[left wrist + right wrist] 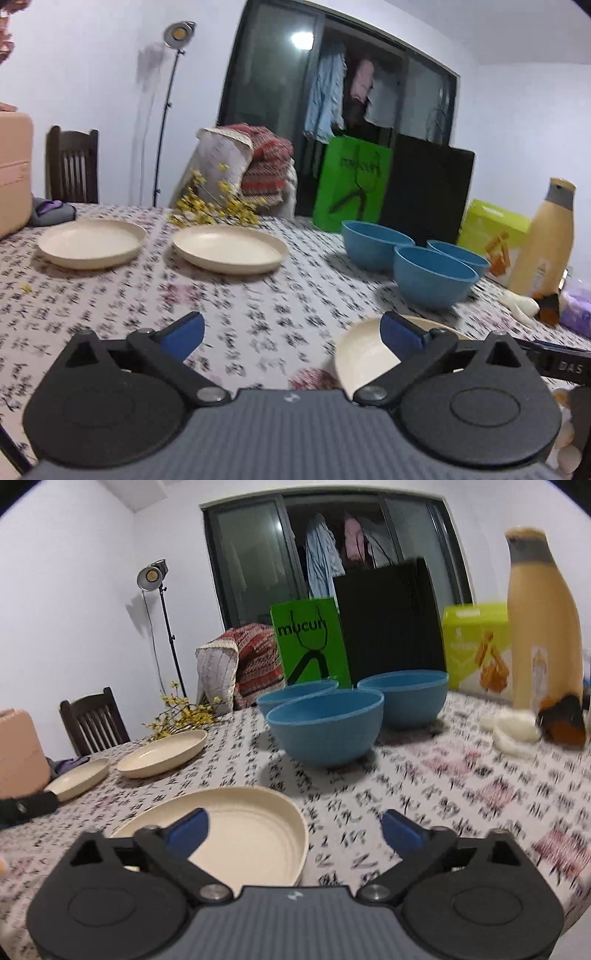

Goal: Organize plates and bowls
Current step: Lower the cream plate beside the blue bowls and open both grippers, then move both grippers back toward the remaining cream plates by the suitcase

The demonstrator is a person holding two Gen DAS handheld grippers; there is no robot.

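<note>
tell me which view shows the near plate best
The right wrist view: the near plate lies almost whole, with only its near edge hidden behind the open right gripper. In the left wrist view the same plate is mostly covered by the open left gripper's finger.

The left gripper (291,334) has its jaws spread wide, the two blue fingertips (183,334) angled outward on their black link arms, with nothing between the pads. It points forward and tilts a little downward. The right gripper (293,830) stands the same way: jaws fully apart, blue fingertips (400,830) splayed to either side, the gap between them empty of any grip. It too points forward with a slight downward tilt. In the right wrist view, a black part of the left gripper shows at the far left, beyond the left fingertip
</note>
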